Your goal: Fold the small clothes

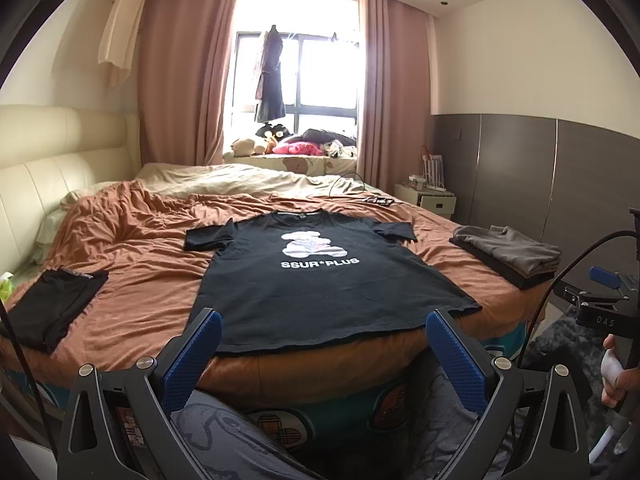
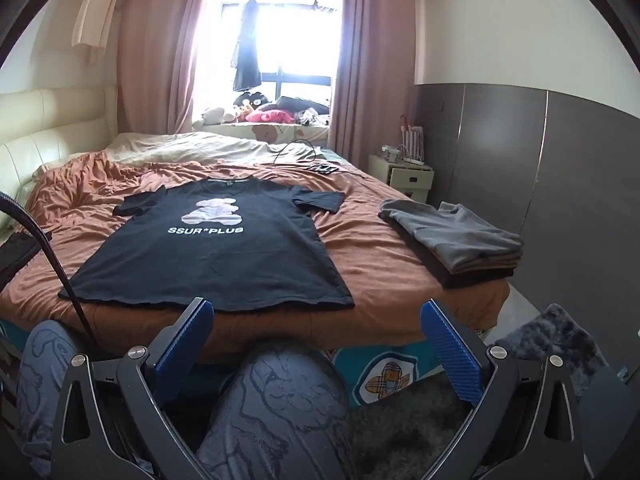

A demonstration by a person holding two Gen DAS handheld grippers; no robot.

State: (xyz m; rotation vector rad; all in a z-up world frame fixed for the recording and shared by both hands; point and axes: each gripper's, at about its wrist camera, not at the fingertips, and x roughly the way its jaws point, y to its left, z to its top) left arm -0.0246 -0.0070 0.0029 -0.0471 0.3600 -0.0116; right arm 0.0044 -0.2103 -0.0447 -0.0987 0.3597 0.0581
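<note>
A black T-shirt (image 1: 320, 280) with a white bear print lies flat, face up, on the orange bedspread, hem toward me; in the right wrist view the same T-shirt (image 2: 224, 248) sits left of centre. My left gripper (image 1: 324, 326) is open, held just short of the hem at the bed's near edge, nothing between its blue pads. My right gripper (image 2: 318, 314) is also open and empty, hovering before the hem's right corner. A person's knee (image 2: 280, 392) in patterned trousers sits below the right gripper.
A stack of folded grey and dark clothes (image 1: 512, 256) (image 2: 452, 236) rests on the bed's right side. A folded black garment (image 1: 52, 304) lies at the left. A cable and small device (image 2: 320, 168) lie behind the shirt. A nightstand (image 2: 404, 176) stands by the wall; a dark rug (image 2: 552, 340) covers the floor.
</note>
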